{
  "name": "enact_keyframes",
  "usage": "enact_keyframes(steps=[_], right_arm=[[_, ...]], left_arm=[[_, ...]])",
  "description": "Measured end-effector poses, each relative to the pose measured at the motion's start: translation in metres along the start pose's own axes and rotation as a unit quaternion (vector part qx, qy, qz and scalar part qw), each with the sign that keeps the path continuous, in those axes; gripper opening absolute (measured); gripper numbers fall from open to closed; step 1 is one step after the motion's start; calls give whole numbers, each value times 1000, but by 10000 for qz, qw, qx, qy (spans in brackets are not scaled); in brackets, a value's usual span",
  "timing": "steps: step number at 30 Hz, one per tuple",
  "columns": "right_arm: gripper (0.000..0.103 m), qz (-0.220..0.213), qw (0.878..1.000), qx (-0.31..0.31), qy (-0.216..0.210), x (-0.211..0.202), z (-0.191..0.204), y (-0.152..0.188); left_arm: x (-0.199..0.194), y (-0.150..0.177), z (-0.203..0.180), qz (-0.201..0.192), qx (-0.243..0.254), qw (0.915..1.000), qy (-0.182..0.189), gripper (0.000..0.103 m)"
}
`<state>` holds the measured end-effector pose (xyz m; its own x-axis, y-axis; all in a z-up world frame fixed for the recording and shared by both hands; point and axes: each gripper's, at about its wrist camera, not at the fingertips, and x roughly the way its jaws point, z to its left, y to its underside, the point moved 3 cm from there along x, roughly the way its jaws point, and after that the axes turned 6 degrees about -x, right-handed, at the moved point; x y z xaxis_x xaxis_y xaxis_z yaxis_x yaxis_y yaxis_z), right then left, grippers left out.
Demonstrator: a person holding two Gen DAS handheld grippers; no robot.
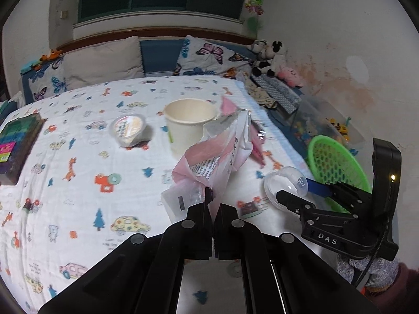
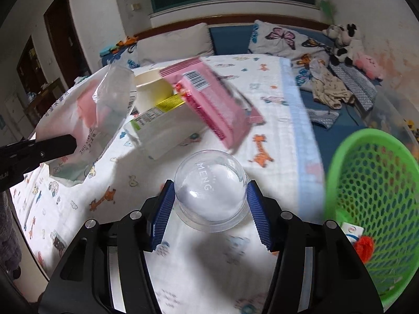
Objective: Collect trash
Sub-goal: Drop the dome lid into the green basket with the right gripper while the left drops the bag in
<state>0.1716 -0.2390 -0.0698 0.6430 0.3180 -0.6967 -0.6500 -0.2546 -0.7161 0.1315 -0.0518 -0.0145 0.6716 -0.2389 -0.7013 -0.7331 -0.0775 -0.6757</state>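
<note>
My left gripper (image 1: 211,196) is shut on a crumpled pink and white plastic wrapper (image 1: 217,154), held above the bed; it also shows in the right wrist view (image 2: 86,120). My right gripper (image 2: 209,191) is shut on a clear plastic dome lid (image 2: 210,191) with its blue pads (image 2: 165,209) against the lid's sides; the lid also shows in the left wrist view (image 1: 285,183). A white paper cup (image 1: 189,123), a small sealed pudding cup (image 1: 128,129) and a pink packet (image 2: 212,104) lie on the bed. A green mesh basket (image 2: 374,198) stands at the right.
The bed has a white cartoon-print sheet (image 1: 78,183). A dark box (image 1: 15,146) lies at its left edge. Pillows (image 1: 102,62), plush toys (image 1: 269,57) and folded clothes (image 1: 272,91) are at the head and right side. The basket holds some trash (image 2: 362,246).
</note>
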Motion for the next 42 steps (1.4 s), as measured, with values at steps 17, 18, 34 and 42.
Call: enact_keyframes(steps=[17,18,34,42], right_arm=[[57,-167,9926,745,945,-59,-101,26],[57,-179,9915,812,999,-63,-109,28],[58,157,9761,1564,1503,-50,-205,56],[60,199,9708,1782,1592,-43,-229,61]], left_arm=[[11,-23,-80,-22,549,9970,537,1],[12,-24,-85,-12,583,9967,573,1],[46,-39,-153,190,1070,9909,790,1],[64,-44,-184,260,1336,9868,883,1]])
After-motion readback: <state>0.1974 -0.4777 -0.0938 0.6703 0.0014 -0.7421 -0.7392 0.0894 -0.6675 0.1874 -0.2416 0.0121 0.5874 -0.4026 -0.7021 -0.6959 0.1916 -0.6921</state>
